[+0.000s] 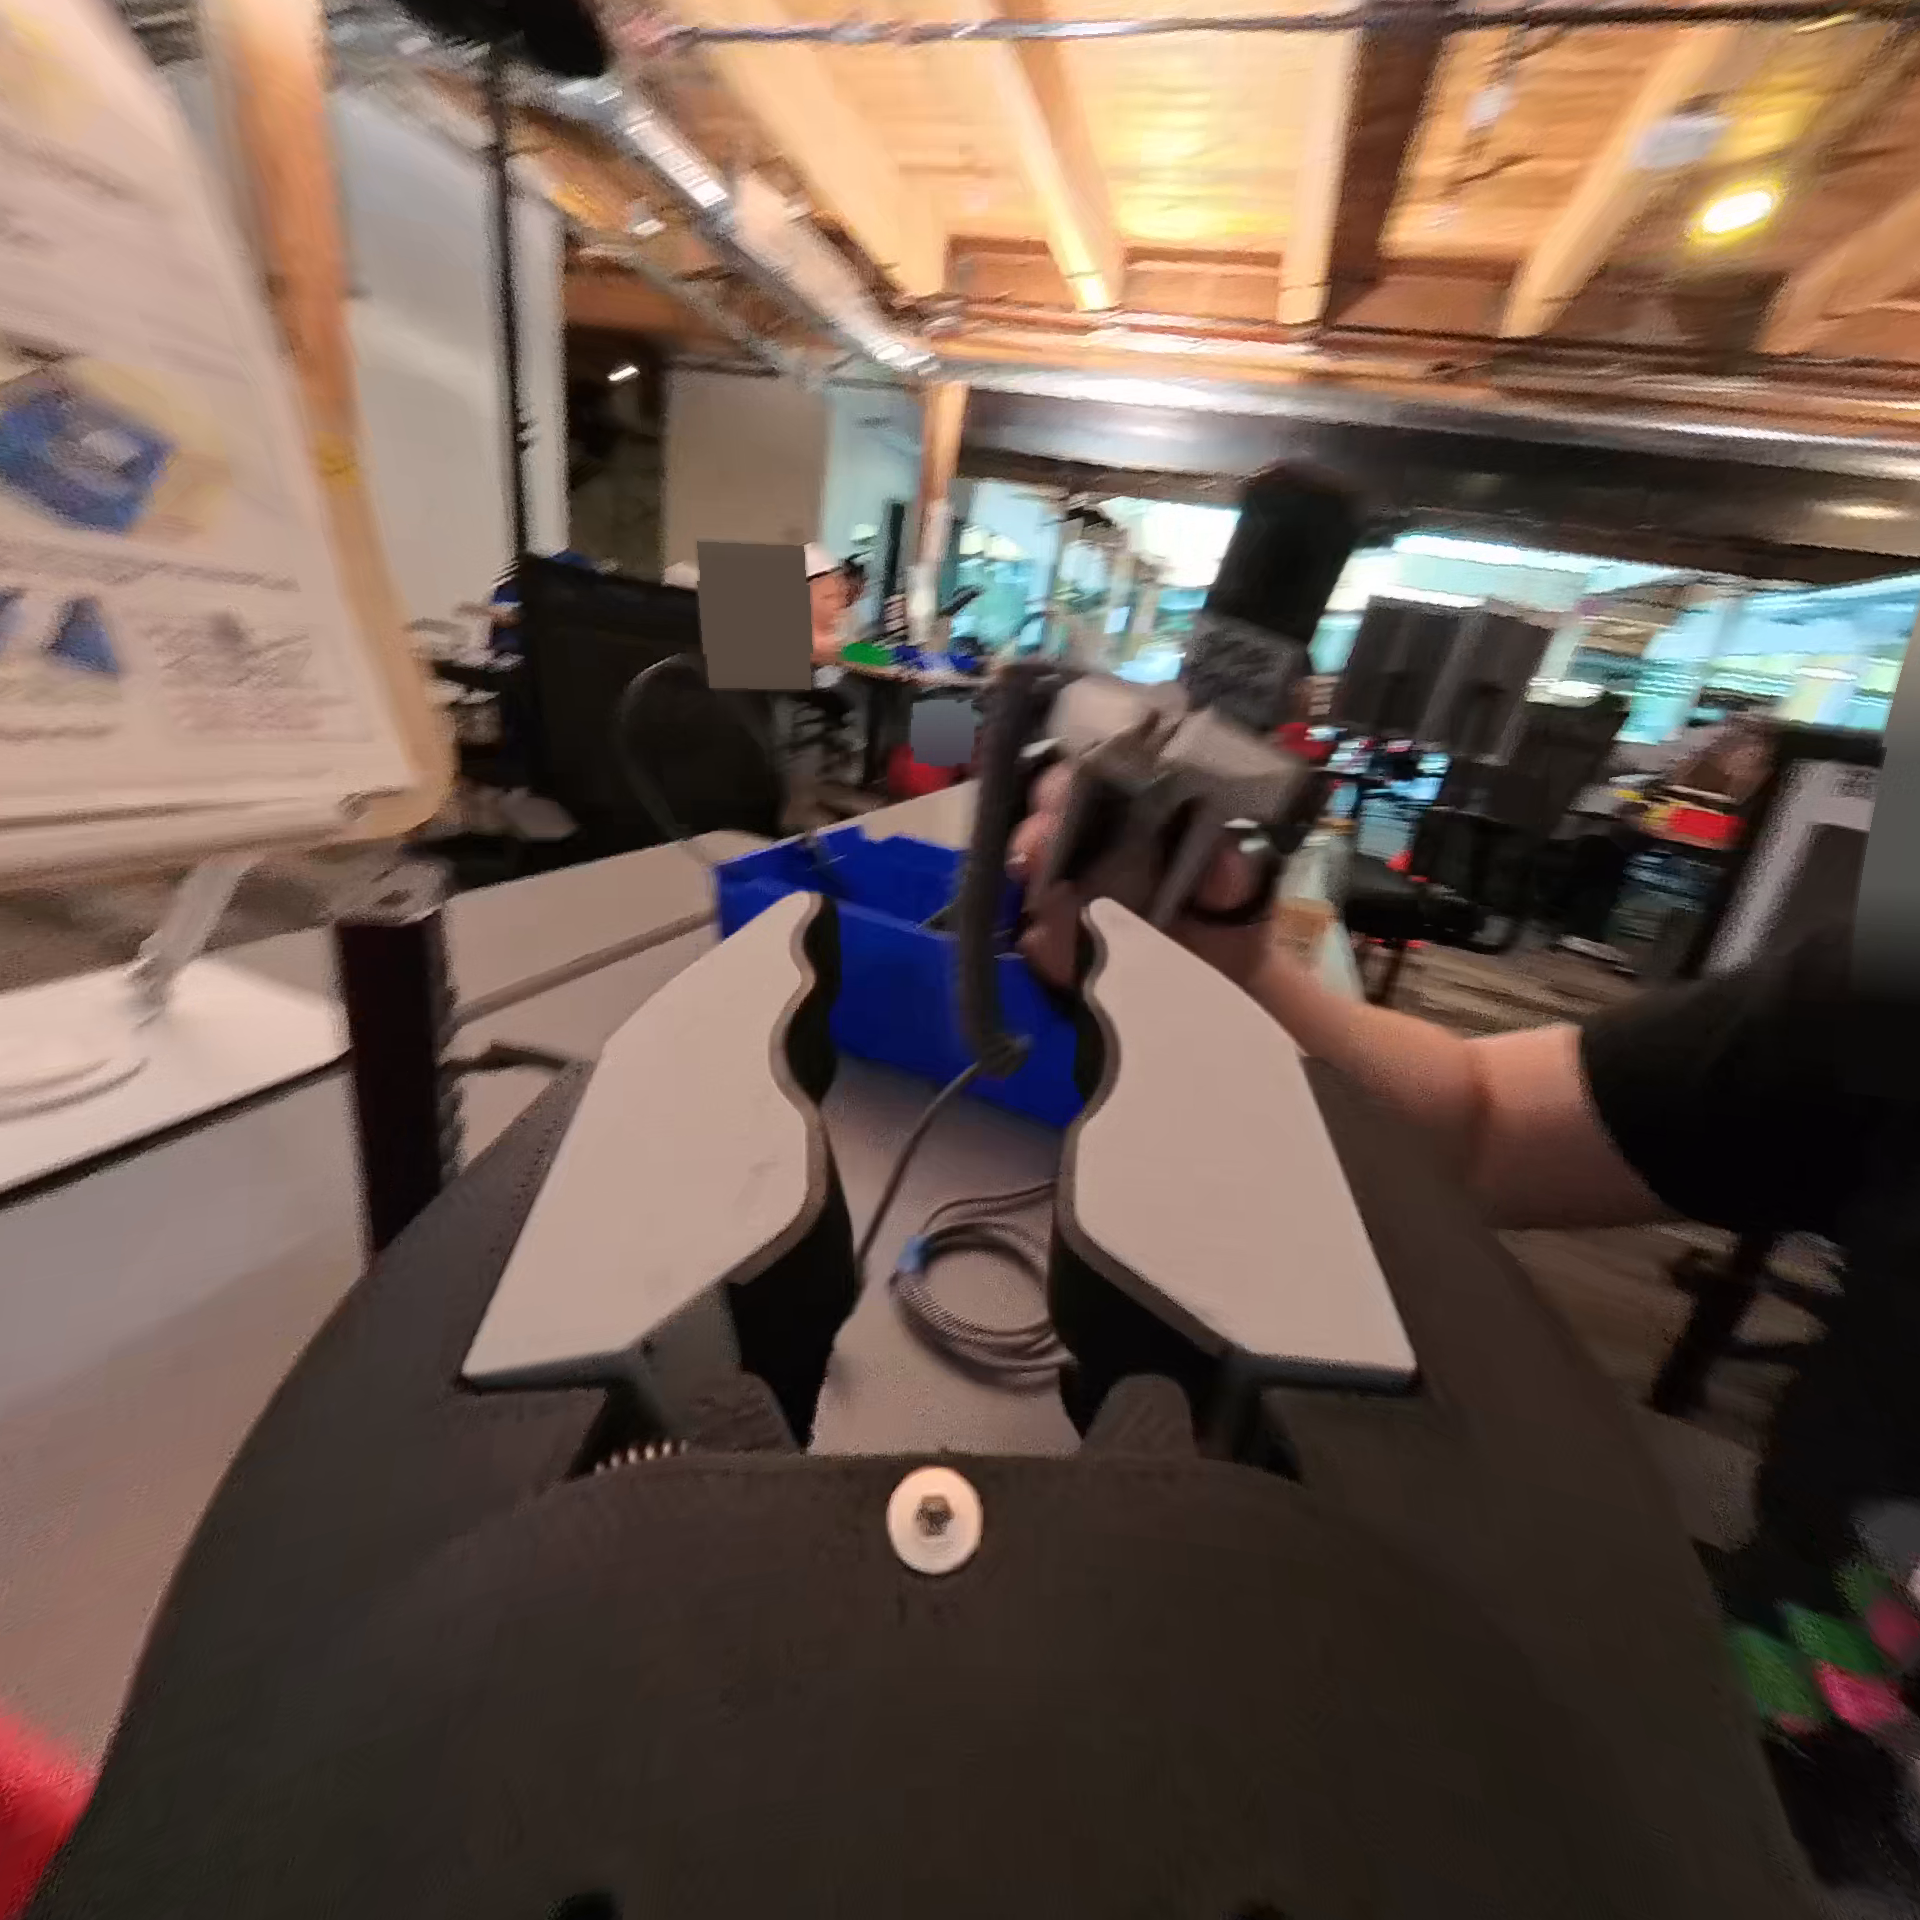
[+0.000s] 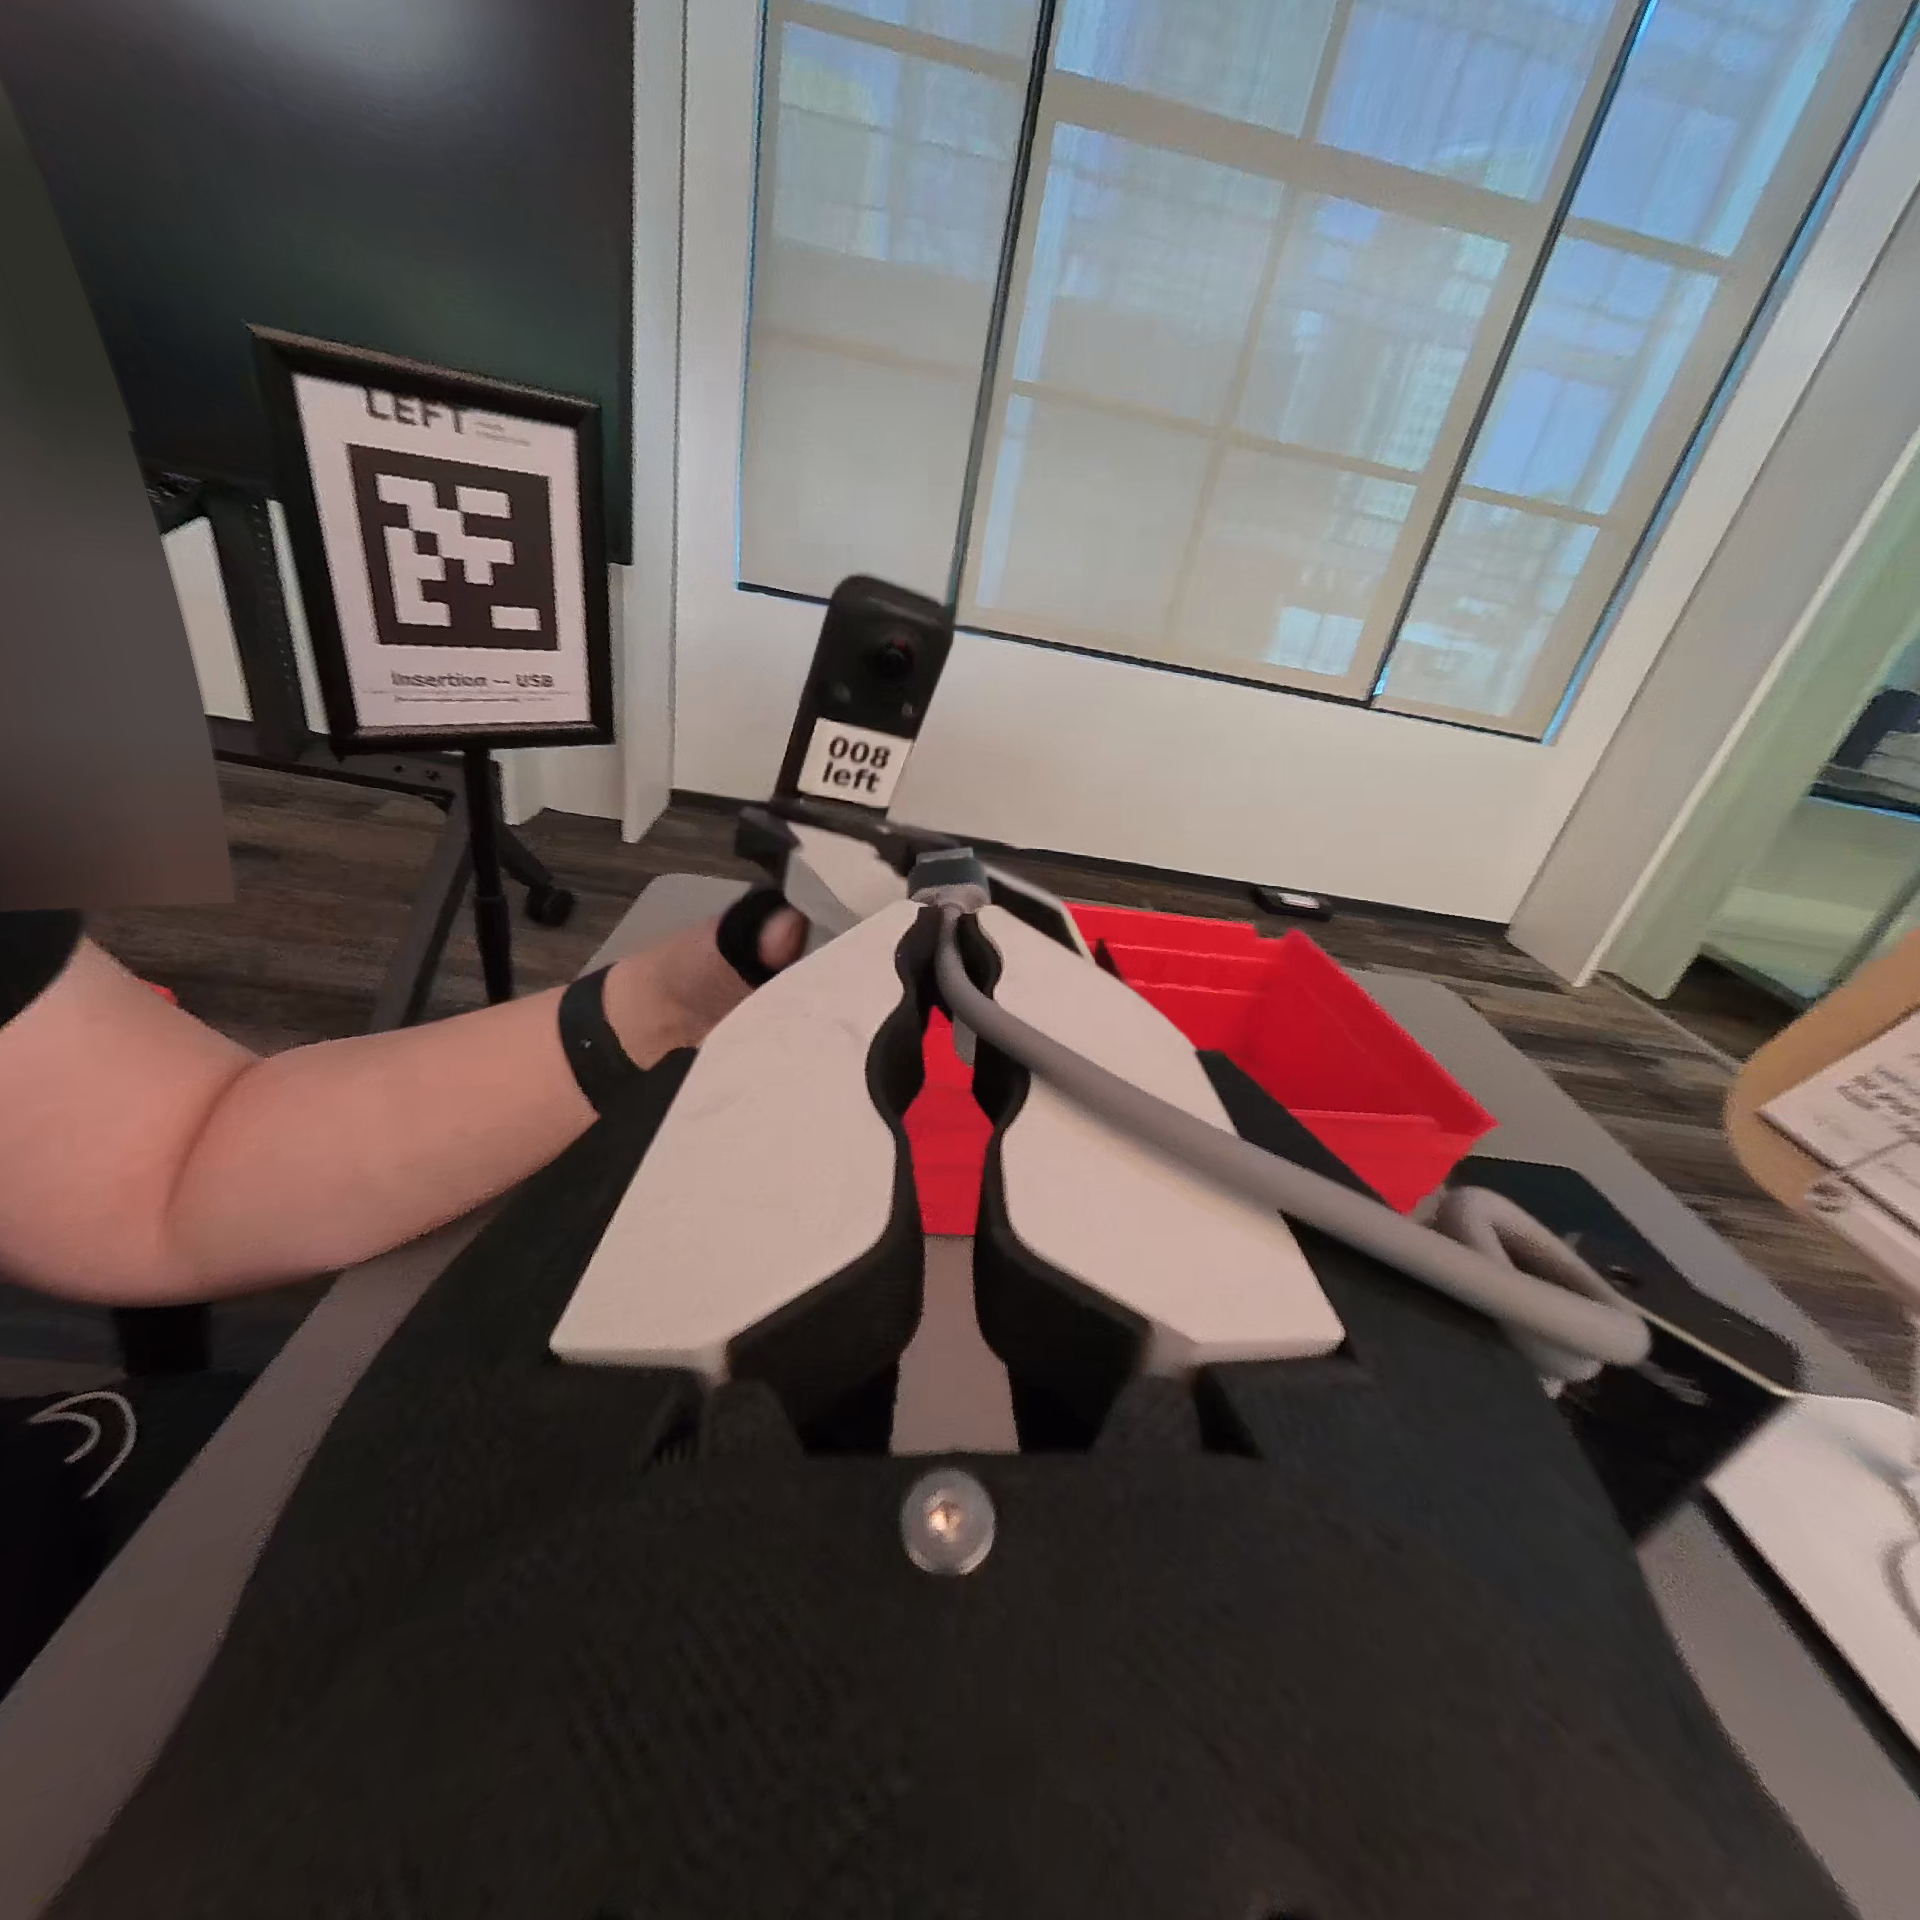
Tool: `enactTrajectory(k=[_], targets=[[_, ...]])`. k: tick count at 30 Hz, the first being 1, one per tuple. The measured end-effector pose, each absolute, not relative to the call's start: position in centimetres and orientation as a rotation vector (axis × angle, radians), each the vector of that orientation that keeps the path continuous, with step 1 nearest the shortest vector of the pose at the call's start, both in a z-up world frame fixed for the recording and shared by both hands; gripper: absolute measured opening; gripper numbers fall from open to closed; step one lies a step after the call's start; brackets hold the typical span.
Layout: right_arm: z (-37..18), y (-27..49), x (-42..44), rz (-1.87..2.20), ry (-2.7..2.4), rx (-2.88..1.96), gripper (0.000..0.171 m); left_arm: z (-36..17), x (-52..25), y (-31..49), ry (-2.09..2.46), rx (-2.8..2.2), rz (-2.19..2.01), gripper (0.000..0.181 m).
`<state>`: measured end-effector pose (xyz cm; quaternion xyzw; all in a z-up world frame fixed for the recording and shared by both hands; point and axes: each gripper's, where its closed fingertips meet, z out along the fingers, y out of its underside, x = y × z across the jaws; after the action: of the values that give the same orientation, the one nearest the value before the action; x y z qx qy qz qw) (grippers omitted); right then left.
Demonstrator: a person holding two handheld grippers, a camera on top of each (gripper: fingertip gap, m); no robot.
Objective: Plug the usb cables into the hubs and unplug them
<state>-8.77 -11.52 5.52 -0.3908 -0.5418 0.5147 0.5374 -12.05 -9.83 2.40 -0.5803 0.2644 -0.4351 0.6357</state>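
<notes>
Right gripper [image 2: 940, 935] pinches the thick grey USB cable [image 2: 1122, 1091] just behind its plug, above the red plastic bin [image 2: 1340, 1049]. Left gripper [image 1: 951, 956] gapes wide, gripping nothing, a coiled dark braided cable [image 1: 977, 1299] on the grey table [image 1: 582, 914] below.

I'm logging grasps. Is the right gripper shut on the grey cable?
Shut: the right gripper pinches the grey cable at its fingers' tips, with the plug sticking out beyond them.

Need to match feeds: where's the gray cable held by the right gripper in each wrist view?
Left wrist view: gray cable hangs at centre, between the left gripper's open fingertips.
Right wrist view: upper centre, pinched in the right gripper, trailing lower right.
Shared landmark: the left gripper.
</notes>
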Motion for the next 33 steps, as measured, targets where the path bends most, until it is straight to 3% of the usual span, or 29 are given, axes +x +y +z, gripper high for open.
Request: enactTrajectory(k=[8,10,20,28,33], targets=[[12.1,-10.4,-3.5,1.06,-1.1,-0.853,0.005,-3.2,-12.0,-2.4,0.323,-1.531,-0.656,0.066],[13.3,-10.5,-2.4,1.057,-1.07,-0.835,0.005,-3.5,-11.0,-1.5,0.264,-1.542,-0.663,0.065],[14.7,-10.3,-0.4,0.982,-1.044,-0.803,0.005,-10.6,-13.1,7.2,0.309,-1.741,0.134,0.067],[15.1,-9.8,0.4,0.948,-1.042,-0.795,0.005,-12.3,-12.3,10.6,0.355,-1.799,-0.085,0.049],[15.1,-9.3,0.7,0.952,-1.043,-0.802,0.005,-14.0,-11.5,11.0,0.411,-1.92,-0.182,0.056]])
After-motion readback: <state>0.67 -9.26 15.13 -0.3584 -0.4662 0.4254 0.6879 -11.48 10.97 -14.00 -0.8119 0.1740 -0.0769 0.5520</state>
